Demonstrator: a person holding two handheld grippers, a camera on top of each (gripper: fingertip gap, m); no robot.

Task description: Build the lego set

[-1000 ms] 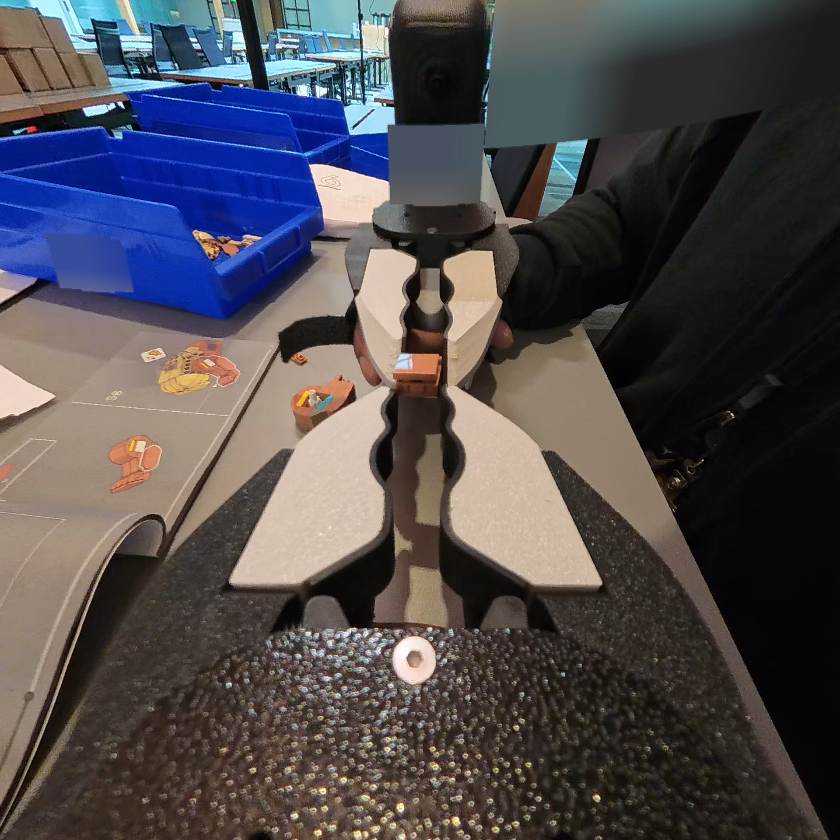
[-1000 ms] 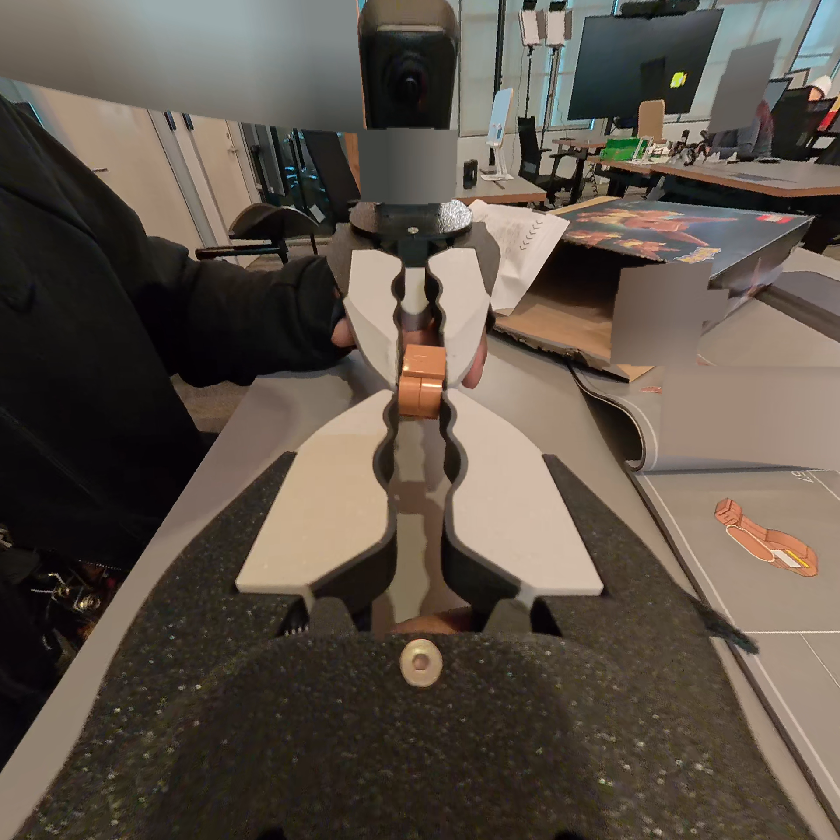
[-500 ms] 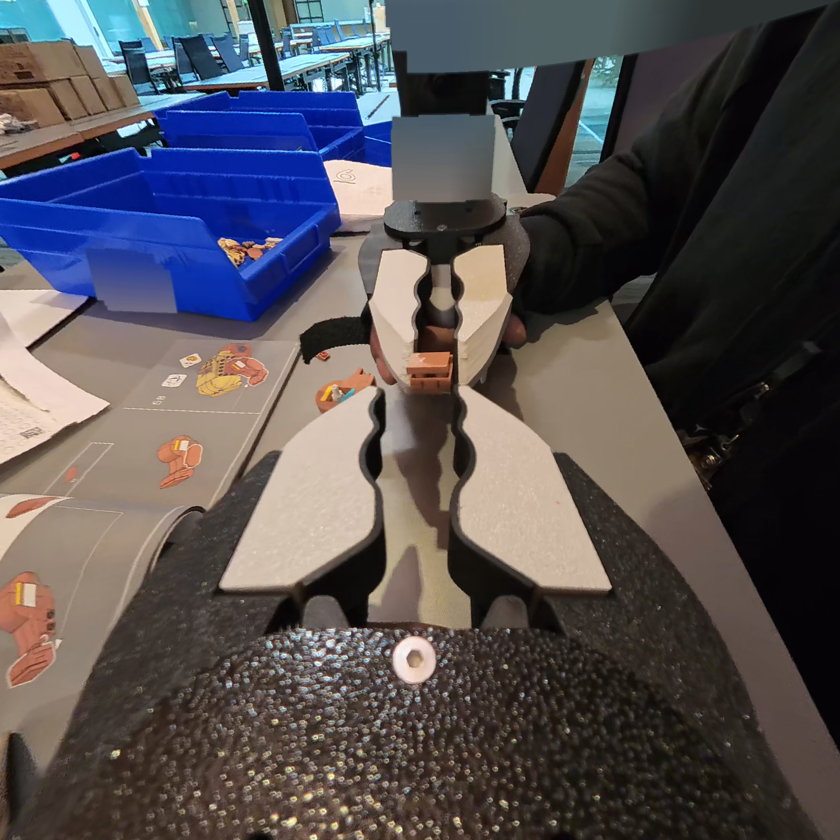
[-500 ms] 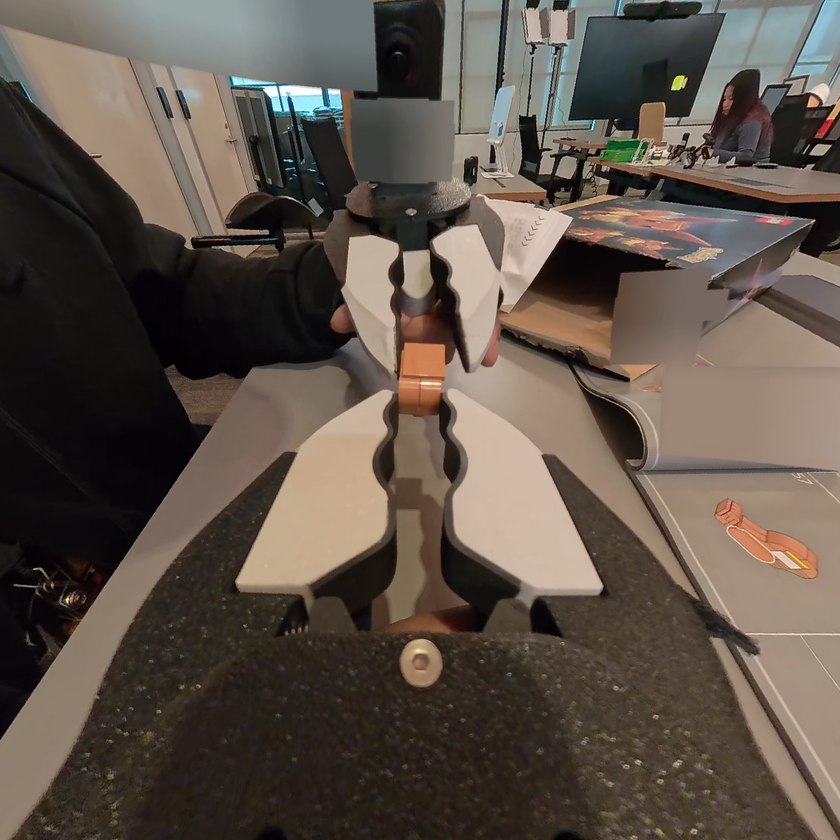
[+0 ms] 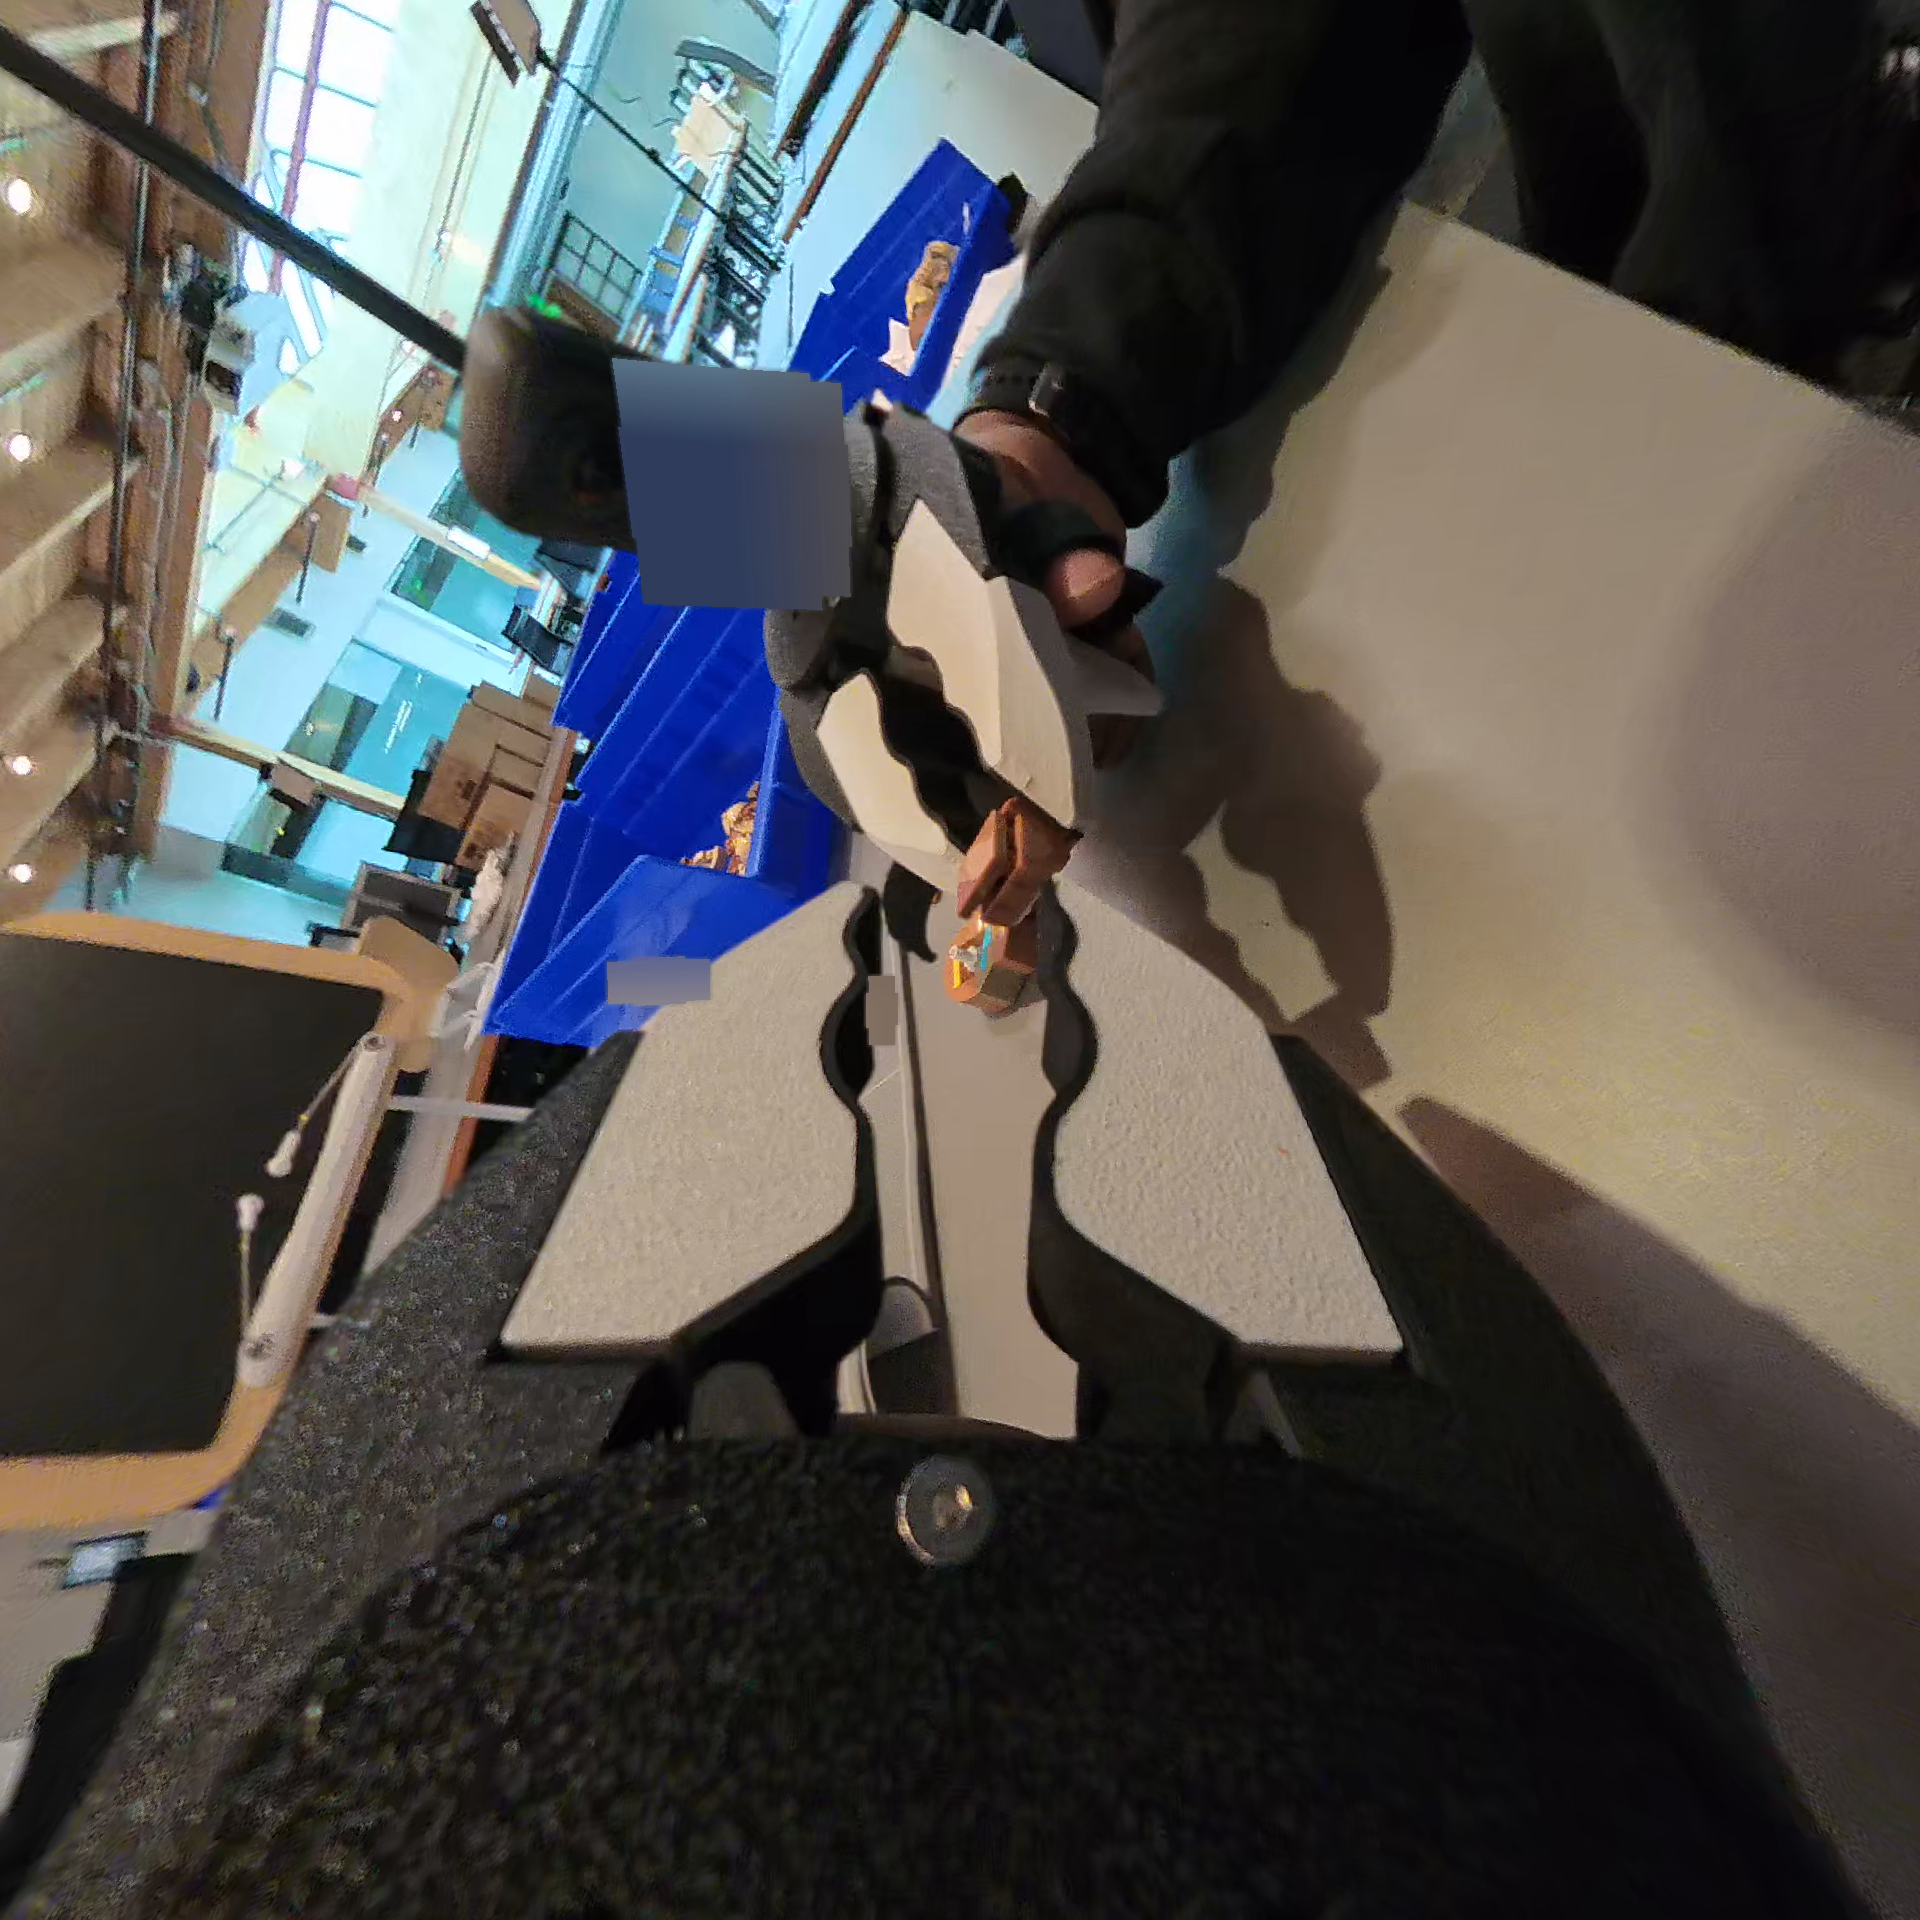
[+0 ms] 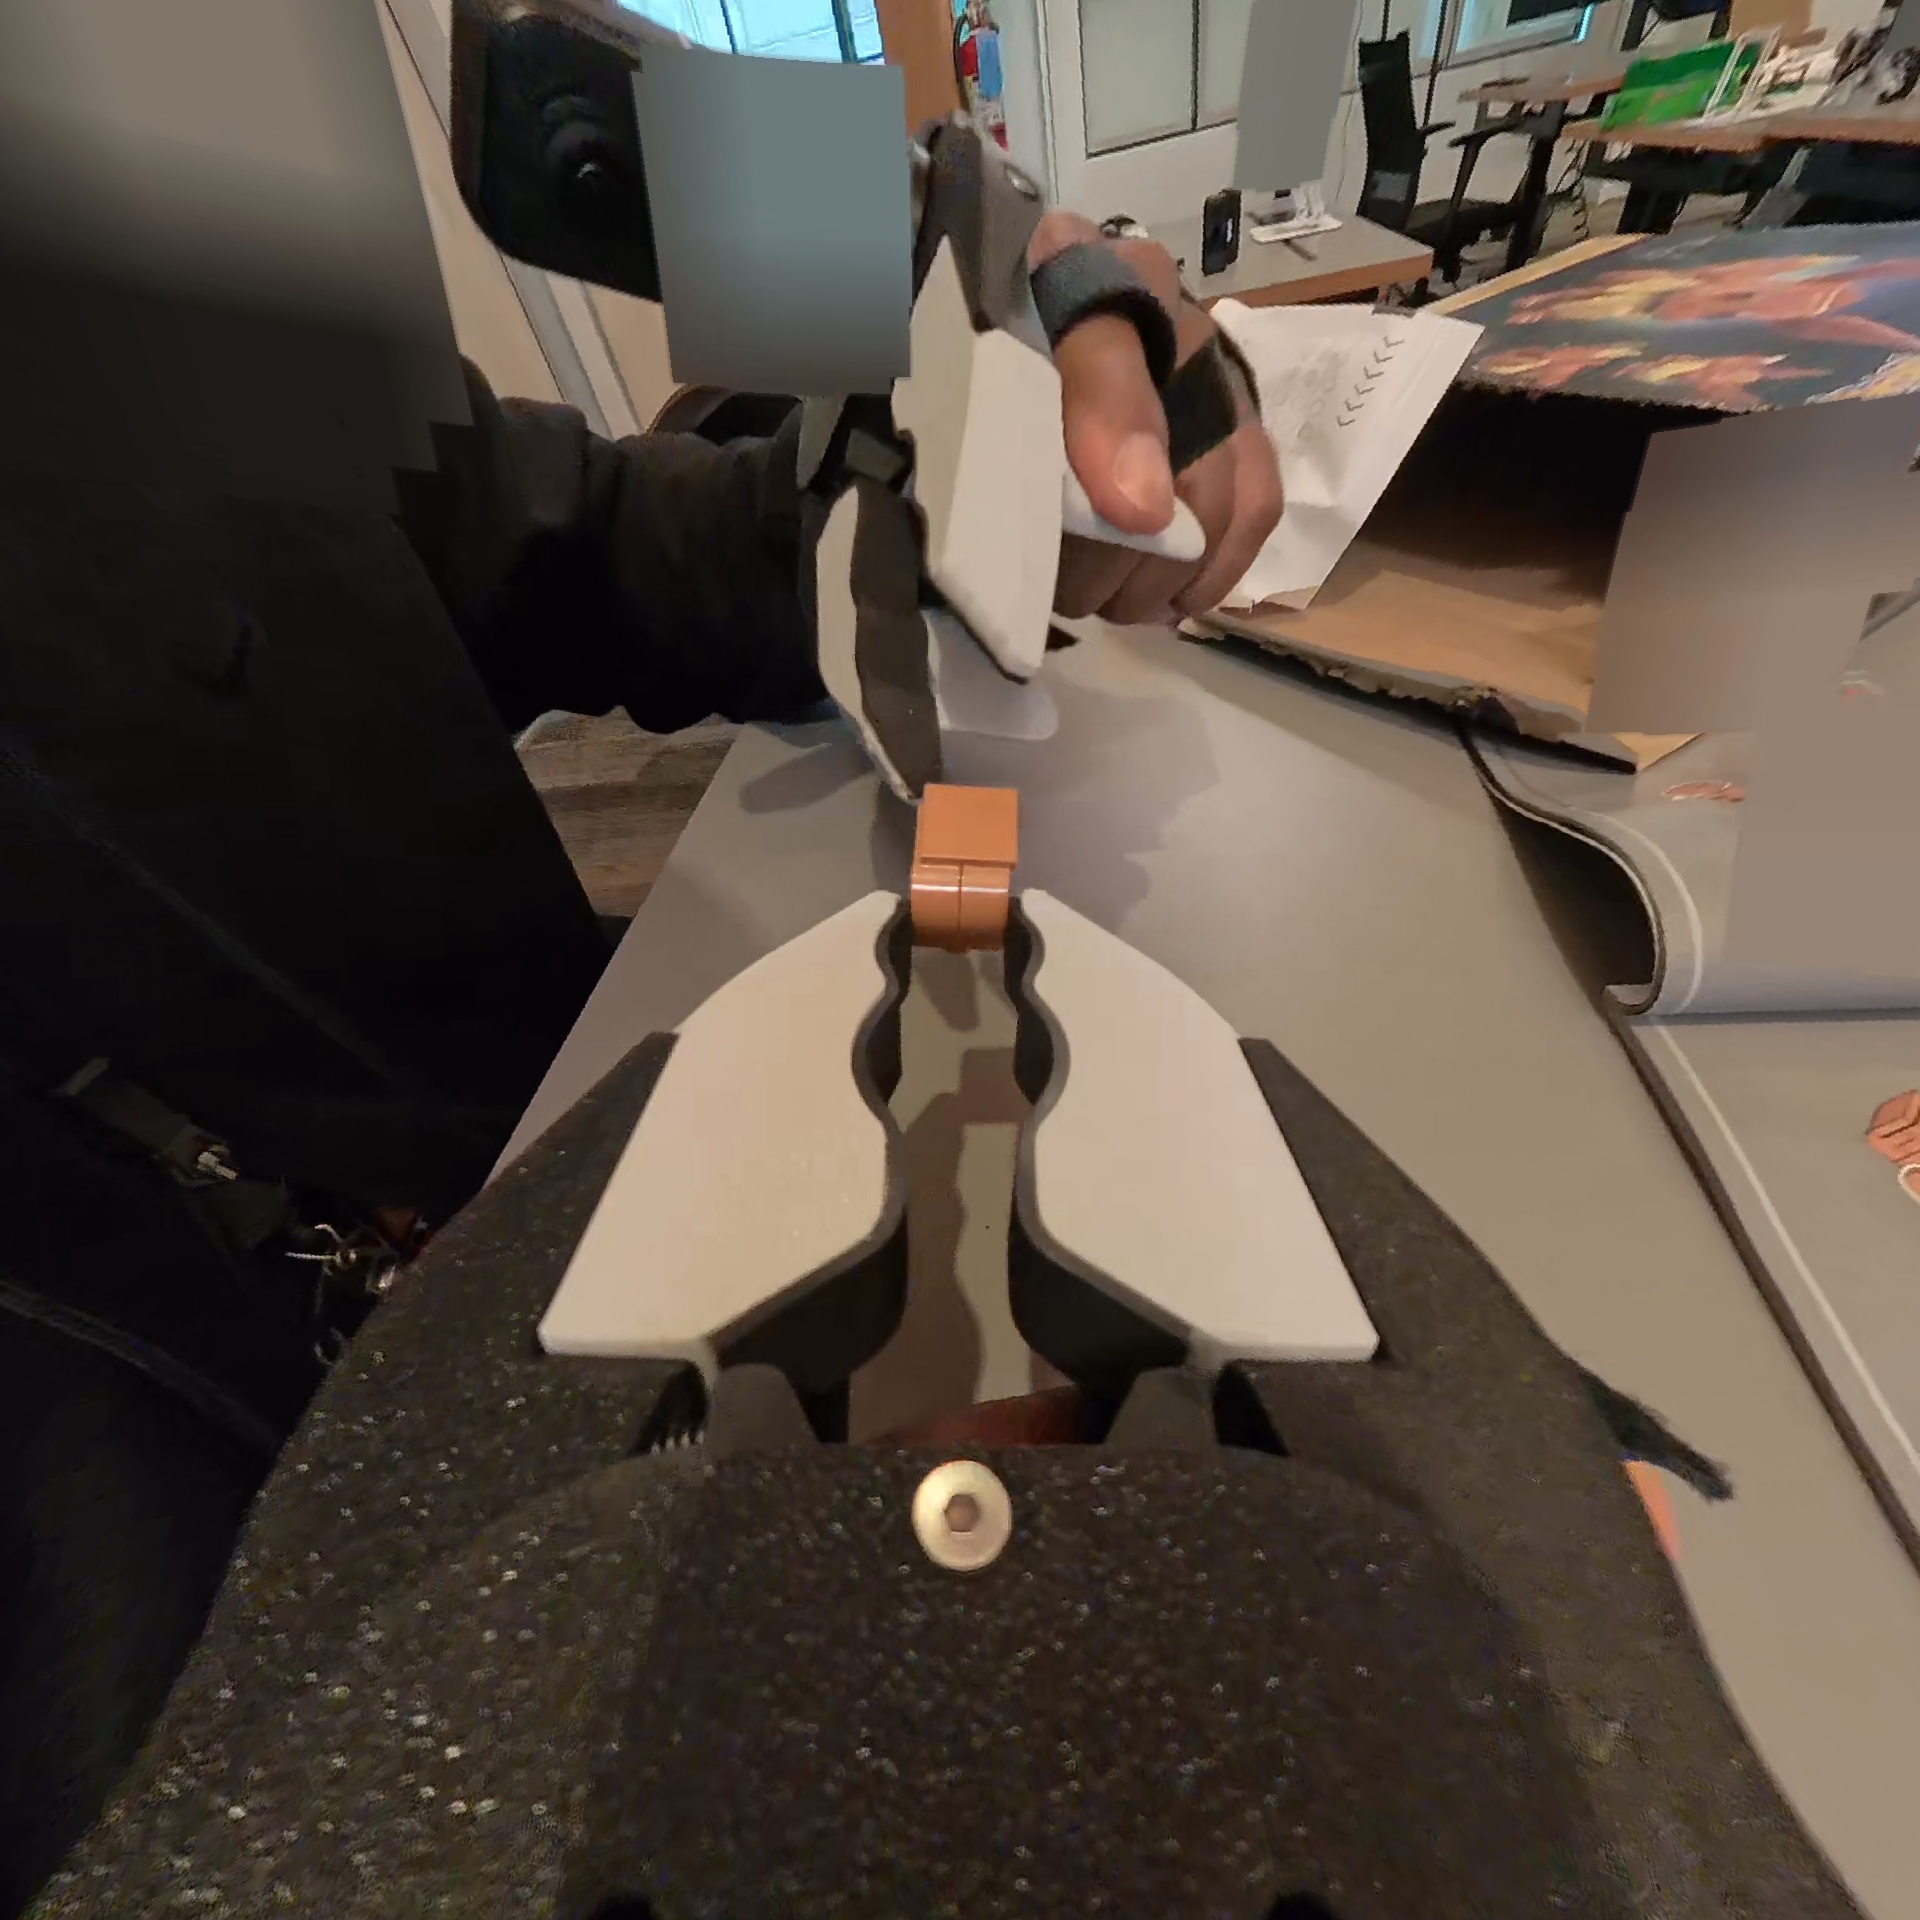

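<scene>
My right gripper is shut on a small brown brick assembly and holds it just above the grey table. In the left wrist view the same gripper pinches that brick at its tips. My left gripper is open and holds nothing. It is rolled onto its side, and in the right wrist view it hangs just beyond the brick, one fingertip close to its far edge. A second small brown assembly with a blue and yellow part lies on the table near my left gripper's right fingertip.
Blue bins with a few brown parts stand along the table's far side. A torn cardboard box and white paper lie behind the left gripper. An open instruction booklet is at the right. A person's black sleeve fills the left. Left and right tips are no more than a few centimetres apart.
My left gripper opened, let go of the brown brick that both grippers held, drew back a little and rolled onto its side. My right gripper keeps its hold on the brick.
</scene>
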